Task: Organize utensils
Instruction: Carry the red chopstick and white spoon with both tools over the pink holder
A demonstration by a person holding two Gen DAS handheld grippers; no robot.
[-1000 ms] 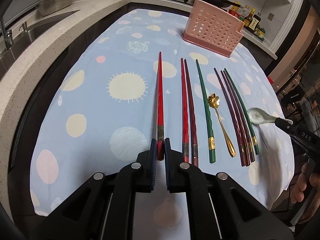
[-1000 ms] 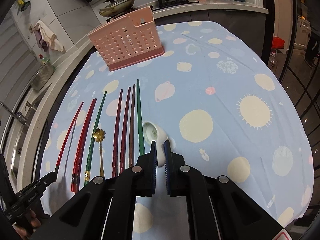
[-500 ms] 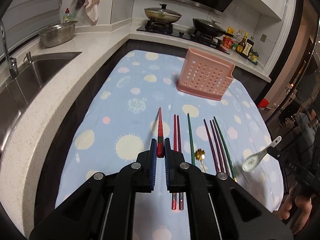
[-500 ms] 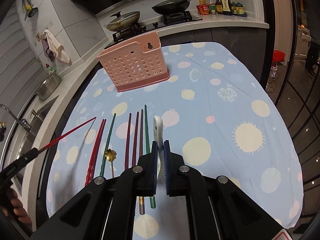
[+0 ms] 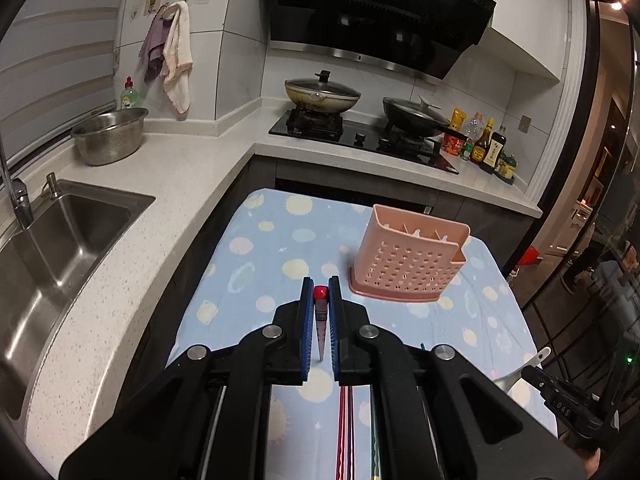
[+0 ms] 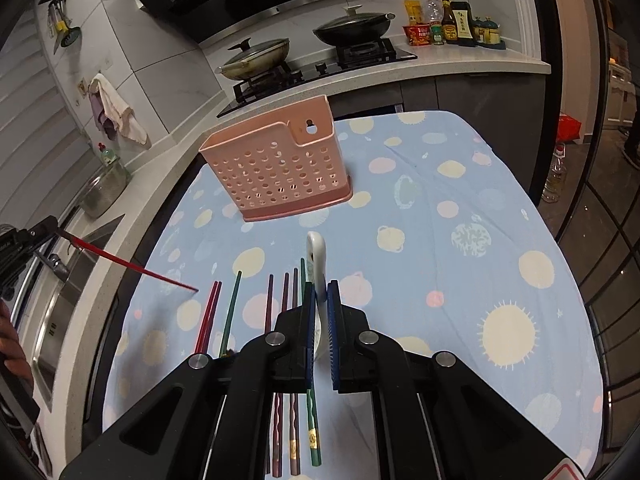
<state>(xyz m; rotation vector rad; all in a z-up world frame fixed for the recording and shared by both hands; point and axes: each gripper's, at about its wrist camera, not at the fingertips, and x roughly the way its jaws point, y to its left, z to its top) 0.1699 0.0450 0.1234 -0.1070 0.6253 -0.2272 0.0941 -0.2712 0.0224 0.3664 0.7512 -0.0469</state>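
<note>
My left gripper (image 5: pixel 320 294) is shut on a red chopstick (image 5: pixel 320 322), held high above the table with its tip hanging down. In the right wrist view that chopstick (image 6: pixel 132 266) slants down from the left gripper (image 6: pixel 56 229). My right gripper (image 6: pixel 319 300) is shut on a white ceramic spoon (image 6: pixel 316 258), lifted, handle pointing toward the pink perforated utensil holder (image 6: pixel 276 170). The holder (image 5: pixel 408 258) stands upright at the far end of the table. Several red, maroon and green chopsticks (image 6: pixel 286 294) lie side by side on the cloth below.
The table has a blue cloth (image 6: pixel 460 216) with suns and planets. A steel sink (image 5: pixel 52 248) and white counter (image 5: pixel 168 184) run along the left. A stove with two pans (image 5: pixel 320 94) sits behind, with sauce bottles (image 5: pixel 486 146) to the right.
Both grippers rose well above the table, each with its utensil. The red chopstick swung from pointing forward to hanging tip-down. The spoon is higher and closer to the holder.
</note>
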